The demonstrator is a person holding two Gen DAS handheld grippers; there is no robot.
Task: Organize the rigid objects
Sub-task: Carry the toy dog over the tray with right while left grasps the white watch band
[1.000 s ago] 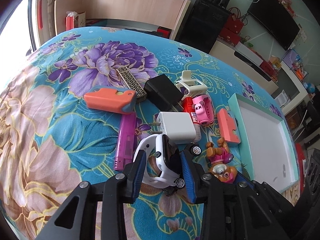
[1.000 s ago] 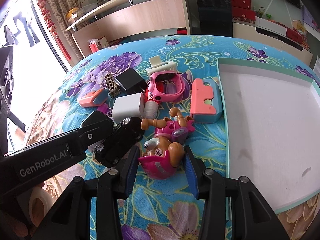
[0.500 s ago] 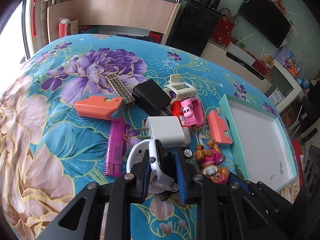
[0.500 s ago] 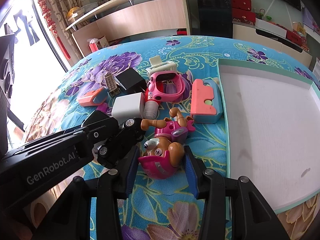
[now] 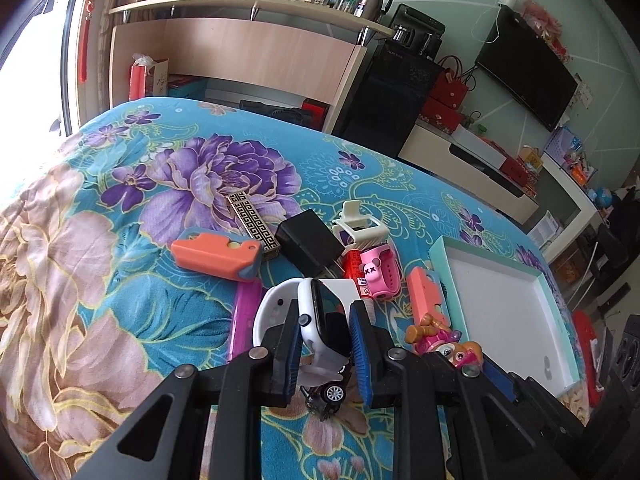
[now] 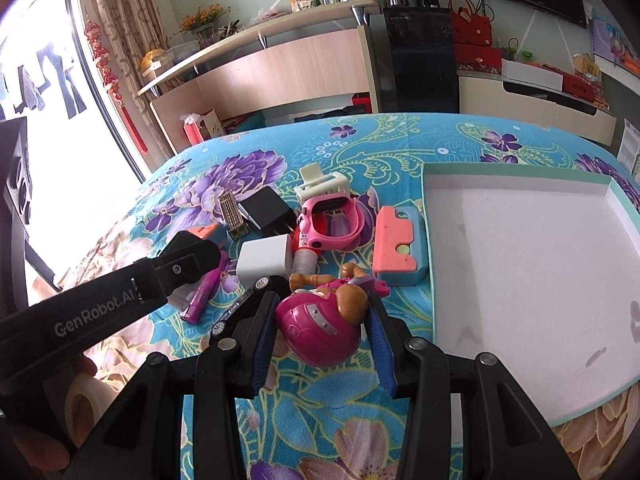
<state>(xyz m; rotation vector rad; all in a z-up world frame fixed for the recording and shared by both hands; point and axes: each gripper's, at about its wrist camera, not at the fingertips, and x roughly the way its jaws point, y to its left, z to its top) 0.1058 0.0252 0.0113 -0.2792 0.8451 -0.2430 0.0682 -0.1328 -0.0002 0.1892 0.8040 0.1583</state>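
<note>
My left gripper [image 5: 325, 346] is shut on a white smartwatch with a black face [image 5: 316, 320], held just above a black toy car [image 5: 329, 394]. My right gripper [image 6: 320, 338] is shut on a pup figure in a pink helmet [image 6: 320, 328]; both blue pads press its sides. The left wrist view shows that pup figure [image 5: 440, 340] to the right of the watch. A white tray with a teal rim [image 6: 520, 280] lies right of the pile on the flowered bedspread. The left gripper's arm [image 6: 120, 300] crosses the right wrist view from the left.
The pile holds an orange-and-blue case [image 5: 216, 254], a patterned bar [image 5: 250, 220], a black charger [image 5: 308, 244], a white charger [image 6: 264, 258], a pink child's watch [image 6: 332, 224], a cream clip [image 6: 320, 184], a coral case [image 6: 396, 248] and a magenta stick [image 5: 242, 320]. A tape roll [image 6: 86, 404] sits at lower left.
The left jaws have closed onto the white smartwatch. Both wrist views have tipped up toward the room. The pup figure stays between the right pads.
</note>
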